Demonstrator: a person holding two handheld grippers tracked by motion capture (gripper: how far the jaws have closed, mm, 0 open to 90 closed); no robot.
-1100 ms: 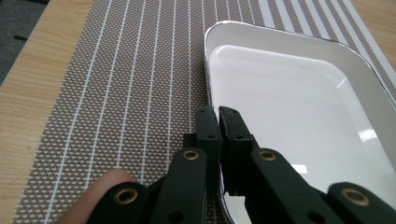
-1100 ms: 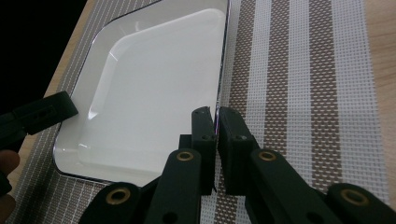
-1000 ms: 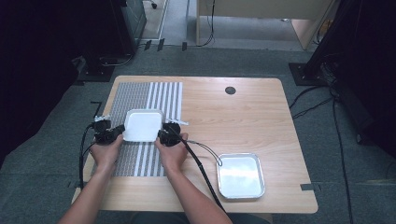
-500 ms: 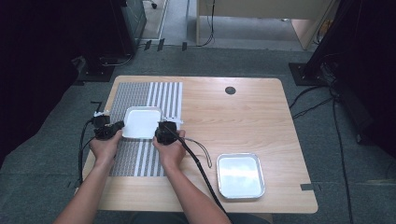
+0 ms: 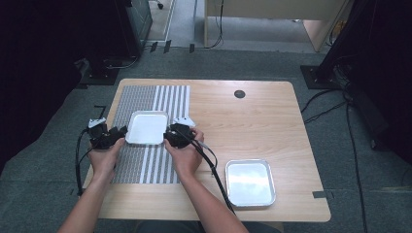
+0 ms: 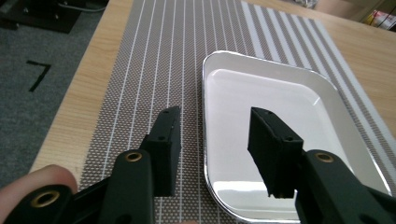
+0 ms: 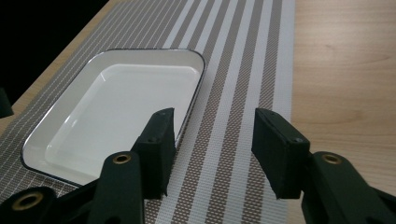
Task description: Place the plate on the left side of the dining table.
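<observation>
An empty white rectangular tray (image 5: 145, 127) lies flat on a grey striped placemat (image 5: 145, 97). My left gripper (image 5: 120, 132) is at the tray's left edge. In the left gripper view this gripper (image 6: 215, 140) has just been opening, and it hovers with the tray (image 6: 275, 107) rim below the gap, pads off it. My right gripper (image 5: 169, 135) is at the tray's right edge. It (image 7: 210, 140) has also just been opening; its left jaw hangs over the tray (image 7: 121, 102) rim and its right jaw over the mat.
A second, shiny metal tray (image 5: 249, 182) sits empty near the table's front right. A small dark round hole (image 5: 239, 93) is in the wooden tabletop at the back. Cables trail from both grippers toward the person.
Both grippers were shut on the white tray's sides; now their jaws stand apart and both hands have lifted slightly. The tray stays on the mat.
</observation>
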